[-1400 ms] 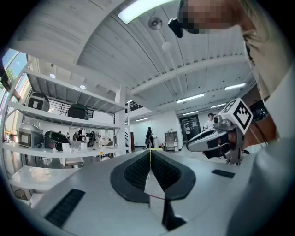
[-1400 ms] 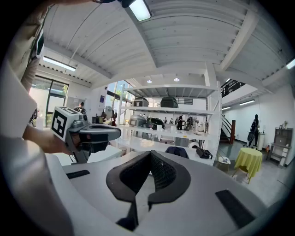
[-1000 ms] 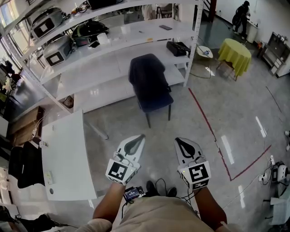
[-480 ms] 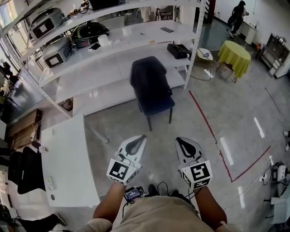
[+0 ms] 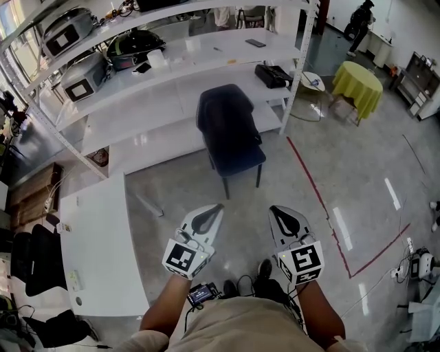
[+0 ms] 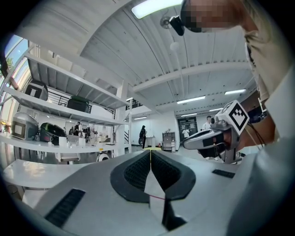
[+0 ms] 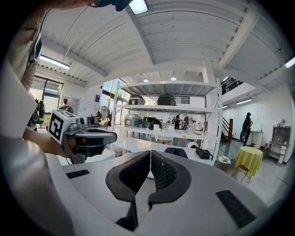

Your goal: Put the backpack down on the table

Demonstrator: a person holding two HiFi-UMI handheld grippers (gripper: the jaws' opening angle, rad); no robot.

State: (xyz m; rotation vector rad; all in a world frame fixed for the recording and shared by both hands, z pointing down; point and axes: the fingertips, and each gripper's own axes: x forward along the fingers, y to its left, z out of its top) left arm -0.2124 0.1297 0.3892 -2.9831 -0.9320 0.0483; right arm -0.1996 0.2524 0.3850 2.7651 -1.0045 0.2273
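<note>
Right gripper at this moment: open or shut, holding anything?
Shut and empty: the right gripper has its jaws meeting along one seam, with nothing between them.

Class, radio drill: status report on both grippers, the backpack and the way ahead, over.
Left gripper and right gripper shut, both empty. Backpack not held, not surely spotted. White table at left; dark chair stands ahead.

Bright ceiling lights (image 6: 154, 7), glare on floor (image 5: 343, 228), fisheye bending (dark corners)
</note>
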